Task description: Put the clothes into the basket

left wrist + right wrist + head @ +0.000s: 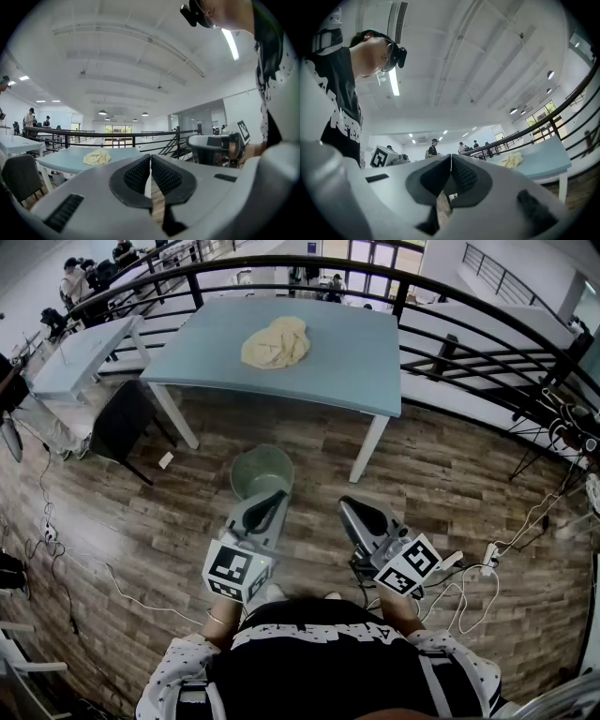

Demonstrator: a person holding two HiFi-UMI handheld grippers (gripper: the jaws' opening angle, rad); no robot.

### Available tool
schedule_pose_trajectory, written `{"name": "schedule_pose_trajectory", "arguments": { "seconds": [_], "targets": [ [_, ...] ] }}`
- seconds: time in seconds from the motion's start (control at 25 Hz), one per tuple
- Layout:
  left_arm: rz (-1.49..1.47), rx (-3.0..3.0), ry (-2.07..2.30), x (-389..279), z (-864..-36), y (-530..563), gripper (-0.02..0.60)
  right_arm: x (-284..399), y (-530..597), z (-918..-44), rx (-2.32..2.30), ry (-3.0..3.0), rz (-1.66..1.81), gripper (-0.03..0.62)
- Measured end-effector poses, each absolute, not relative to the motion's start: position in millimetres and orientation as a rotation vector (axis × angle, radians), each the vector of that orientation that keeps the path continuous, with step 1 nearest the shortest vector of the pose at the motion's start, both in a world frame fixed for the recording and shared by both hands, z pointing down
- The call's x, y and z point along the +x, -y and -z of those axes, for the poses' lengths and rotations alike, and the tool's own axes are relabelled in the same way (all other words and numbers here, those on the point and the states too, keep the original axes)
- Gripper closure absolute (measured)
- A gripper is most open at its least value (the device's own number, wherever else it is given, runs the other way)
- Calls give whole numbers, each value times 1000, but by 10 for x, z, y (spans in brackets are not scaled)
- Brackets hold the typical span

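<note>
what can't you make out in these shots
- Cloth: bunched up and small in every view, so I cannot tell whether it is one garment or several.
- Basket: in the head view the left gripper covers its near rim. It shows in neither gripper view.
- Table: in the head view its far legs are hidden under its top.

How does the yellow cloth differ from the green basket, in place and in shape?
The yellow cloth lies on the blue table; the green basket stands lower, on the wooden floor in front of that table. The cloth is a soft, crumpled heap; the basket is round and open at the top. Both are pale in colour.
</note>
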State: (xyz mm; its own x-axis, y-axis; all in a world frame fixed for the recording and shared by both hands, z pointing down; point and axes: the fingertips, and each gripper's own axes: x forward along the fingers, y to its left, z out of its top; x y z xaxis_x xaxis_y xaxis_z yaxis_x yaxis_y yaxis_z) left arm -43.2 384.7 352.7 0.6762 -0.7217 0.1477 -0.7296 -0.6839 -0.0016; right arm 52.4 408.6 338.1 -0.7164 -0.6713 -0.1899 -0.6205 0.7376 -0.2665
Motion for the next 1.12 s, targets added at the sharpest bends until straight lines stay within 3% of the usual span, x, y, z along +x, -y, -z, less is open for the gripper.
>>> {"name": "schedule_pose_trajectory", "arguments": {
  "seconds": [1.12],
  "targets": [
    [-257,2848,1125,511,-3660,-4016,563,1425,-4219,-3597,-1062,-2651,275,565]
  ]
}}
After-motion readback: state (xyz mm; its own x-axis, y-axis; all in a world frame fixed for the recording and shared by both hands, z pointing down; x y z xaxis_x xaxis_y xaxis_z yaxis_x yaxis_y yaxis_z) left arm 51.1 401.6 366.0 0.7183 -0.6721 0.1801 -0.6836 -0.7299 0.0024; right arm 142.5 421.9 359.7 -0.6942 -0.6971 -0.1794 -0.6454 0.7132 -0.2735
